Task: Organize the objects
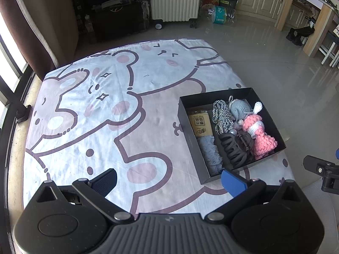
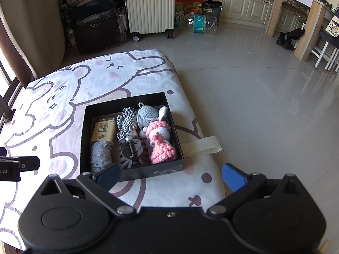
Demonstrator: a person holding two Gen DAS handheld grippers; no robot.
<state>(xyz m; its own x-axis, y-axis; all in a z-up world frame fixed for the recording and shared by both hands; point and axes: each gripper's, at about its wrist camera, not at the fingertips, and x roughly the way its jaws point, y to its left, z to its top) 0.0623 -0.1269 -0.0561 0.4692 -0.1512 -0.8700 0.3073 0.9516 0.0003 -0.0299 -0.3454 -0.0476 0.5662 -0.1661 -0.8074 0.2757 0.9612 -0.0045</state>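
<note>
A black box (image 1: 191, 135) (image 2: 83, 131) sits near the right edge of a table covered with a cartoon bear cloth (image 1: 101, 105) (image 2: 48, 105). It holds a yellow packet (image 1: 200, 123) (image 2: 103, 130), a blue-grey lace roll (image 1: 210, 153) (image 2: 100, 155), a striped cord (image 1: 221, 114) (image 2: 126, 120), a dark hair claw (image 1: 235, 148) (image 2: 133, 150), a grey crochet toy (image 1: 240, 108) (image 2: 147, 115) and a pink crochet doll (image 1: 259, 133) (image 2: 161, 141). My left gripper (image 1: 169, 180) is open and empty over the cloth, near the box's front corner. My right gripper (image 2: 171, 175) is open and empty just in front of the box.
A cream strap (image 2: 201, 146) lies at the table's right edge beside the box. Tiled floor (image 2: 254, 105) lies to the right. A white suitcase (image 2: 150, 6), dark bags (image 2: 95, 27), a water-bottle pack (image 2: 201, 23) and a wooden counter (image 2: 307, 21) stand beyond.
</note>
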